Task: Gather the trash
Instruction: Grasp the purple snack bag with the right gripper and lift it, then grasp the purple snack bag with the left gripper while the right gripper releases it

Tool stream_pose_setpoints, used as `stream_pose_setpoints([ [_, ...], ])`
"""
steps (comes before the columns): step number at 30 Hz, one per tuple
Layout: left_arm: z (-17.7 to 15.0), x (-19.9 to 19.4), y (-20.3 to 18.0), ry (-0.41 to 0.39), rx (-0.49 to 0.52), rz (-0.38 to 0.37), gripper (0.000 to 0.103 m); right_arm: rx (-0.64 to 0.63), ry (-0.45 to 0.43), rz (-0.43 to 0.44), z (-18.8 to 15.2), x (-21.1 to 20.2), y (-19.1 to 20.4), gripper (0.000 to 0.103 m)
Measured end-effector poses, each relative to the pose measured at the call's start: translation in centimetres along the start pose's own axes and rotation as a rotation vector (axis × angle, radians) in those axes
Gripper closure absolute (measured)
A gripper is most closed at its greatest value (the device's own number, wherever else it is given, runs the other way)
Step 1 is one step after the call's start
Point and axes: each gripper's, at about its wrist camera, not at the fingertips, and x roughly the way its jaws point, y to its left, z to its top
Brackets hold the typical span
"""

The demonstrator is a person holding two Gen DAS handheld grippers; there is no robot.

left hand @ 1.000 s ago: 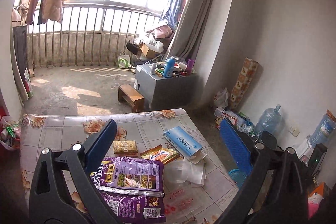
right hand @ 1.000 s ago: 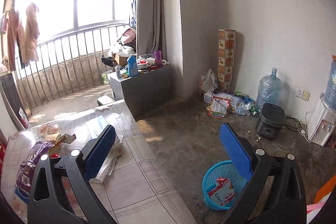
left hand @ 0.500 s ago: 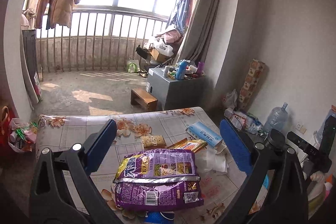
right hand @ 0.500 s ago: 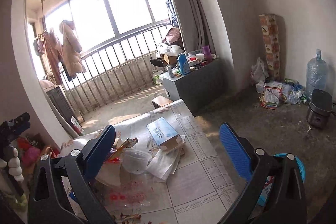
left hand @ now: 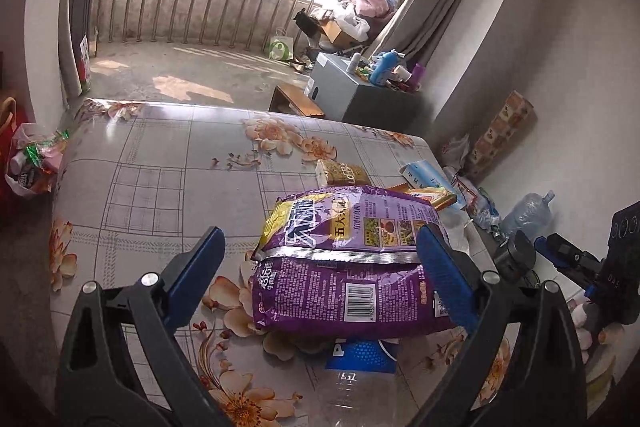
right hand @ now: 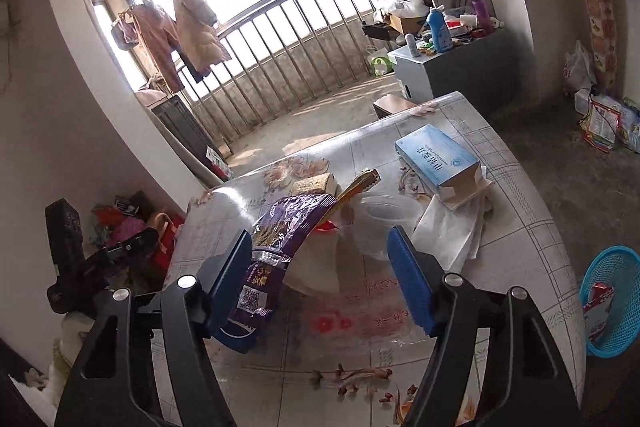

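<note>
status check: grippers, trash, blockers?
Left gripper open, right gripper open, both empty. Purple snack bag on table, between left's fingers, ungripped. Blue basket on floor. Nothing blocking.

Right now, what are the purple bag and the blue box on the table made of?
The purple snack bag looks like glossy plastic film with a foil lining: it shines, crinkles, and shows a silver sealed strip. The blue box looks like thin matte cardboard: flat faces, sharp folded edges, and an open flap showing a pale inside.
</note>
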Motion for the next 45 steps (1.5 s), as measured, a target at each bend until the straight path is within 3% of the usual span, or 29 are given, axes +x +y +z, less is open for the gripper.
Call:
stream_pose_setpoints([
  [2,-0.5,1.5,2.3,0.054,-0.076,-0.010,0.027,-0.011,0.053,0.014,0.1,2.2,1.1,0.036],
  [8,-2.1,5.2,7.2,0.158,-0.262,-0.076,0.033,0.018,0.200,0.041,-0.7,7.5,2.5,0.040],
  [11,-2.2,6.5,8.4,0.186,-0.300,-0.103,0.034,0.043,0.259,0.068,-1.2,9.4,2.8,0.055],
  [13,-2.2,7.5,8.9,0.207,-0.320,-0.121,0.034,0.062,0.300,0.090,-1.6,10.3,2.7,0.081],
  [14,-2.2,8.0,9.1,0.215,-0.328,-0.128,0.034,0.068,0.311,0.093,-1.7,10.5,2.7,0.085],
  [20,-1.9,10.0,9.5,0.256,-0.388,-0.165,0.032,0.085,0.327,0.104,-2.6,10.5,1.5,0.089],
  [25,-2.3,11.2,8.8,0.311,-0.425,-0.263,0.030,0.094,0.347,0.111,-3.2,10.8,1.2,0.090],
  [28,-2.3,10.8,7.4,0.311,-0.395,-0.331,0.030,0.071,0.347,0.115,-3.2,10.8,1.7,0.091],
  [33,-2.0,9.5,4.5,0.302,-0.304,-0.374,0.030,0.058,0.359,0.145,-3.4,11.3,2.2,0.092],
  [39,-1.5,7.4,1.9,0.244,-0.192,-0.362,0.062,0.040,0.337,0.186,-3.2,10.8,2.8,0.092],
  [41,-1.1,6.5,1.2,0.219,-0.163,-0.377,0.078,0.032,0.322,0.196,-3.1,10.4,2.8,0.092],
  [45,-0.6,5.1,-0.4,0.173,-0.112,-0.401,0.089,0.019,0.287,0.196,-2.5,8.7,2.5,0.083],
])
